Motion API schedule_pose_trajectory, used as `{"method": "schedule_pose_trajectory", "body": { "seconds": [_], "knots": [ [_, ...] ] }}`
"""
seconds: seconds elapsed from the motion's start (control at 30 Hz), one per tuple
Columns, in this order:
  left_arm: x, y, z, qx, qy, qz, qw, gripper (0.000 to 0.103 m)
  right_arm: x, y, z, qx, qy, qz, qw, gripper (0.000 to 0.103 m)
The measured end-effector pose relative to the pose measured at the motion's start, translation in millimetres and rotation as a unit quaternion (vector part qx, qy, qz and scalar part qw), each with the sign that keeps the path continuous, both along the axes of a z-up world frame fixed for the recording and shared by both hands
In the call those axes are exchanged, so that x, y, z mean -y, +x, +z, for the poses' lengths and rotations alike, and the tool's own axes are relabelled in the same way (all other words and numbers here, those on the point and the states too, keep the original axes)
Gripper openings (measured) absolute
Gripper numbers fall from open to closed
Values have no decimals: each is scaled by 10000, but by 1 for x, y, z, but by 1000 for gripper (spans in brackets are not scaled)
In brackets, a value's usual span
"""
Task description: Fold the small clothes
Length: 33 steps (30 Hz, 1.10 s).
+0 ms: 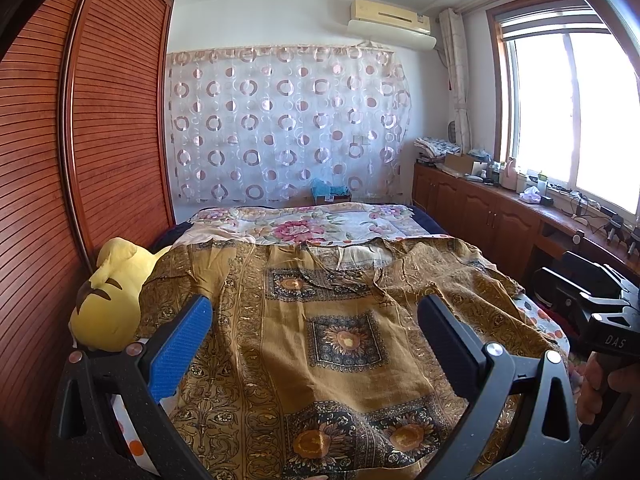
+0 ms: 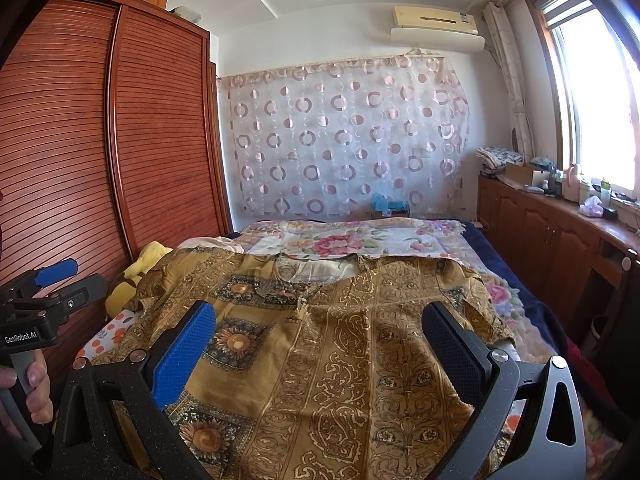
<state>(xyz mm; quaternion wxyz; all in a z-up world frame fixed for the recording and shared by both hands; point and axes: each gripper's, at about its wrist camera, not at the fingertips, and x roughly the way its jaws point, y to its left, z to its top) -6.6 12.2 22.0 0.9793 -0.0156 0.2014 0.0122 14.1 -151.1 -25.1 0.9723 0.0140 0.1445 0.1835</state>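
A brown-gold patterned shirt (image 1: 320, 328) with sunflower squares lies spread flat on the bed, collar toward the far end, and it also fills the right wrist view as the same shirt (image 2: 344, 344). My left gripper (image 1: 316, 320) hovers open above the garment's lower left part, nothing between its fingers. My right gripper (image 2: 320, 328) stands open over the shirt's lower right part, holding nothing. The other gripper (image 1: 600, 308) shows at the right edge of the left wrist view, and the left gripper (image 2: 44, 296) with a hand on its handle shows at the left edge of the right wrist view.
A yellow plush toy (image 1: 112, 296) rests at the bed's left side against the slatted wooden wardrobe (image 1: 80, 140). A floral quilt (image 1: 316, 224) covers the far bed. Wooden cabinets (image 1: 500, 216) with clutter run under the window on the right.
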Motion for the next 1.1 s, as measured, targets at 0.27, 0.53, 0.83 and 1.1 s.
{"method": "schedule_pose_trajectory", "body": {
  "seconds": [0.27,0.53,0.83,1.1],
  "knots": [
    [1,-2,-1,17,7,0,10000,103,-2,-1,0,13,0,20,10000,103],
    [2,-2,1,27,14,-5,10000,103,-3,-1,0,10,0,23,10000,103],
    [0,4,9,-55,12,59,10000,103,-5,2,-3,-32,5,46,10000,103],
    [-31,26,-12,-204,-124,312,9992,103,-18,21,-6,-25,47,92,9999,103]
  ]
}}
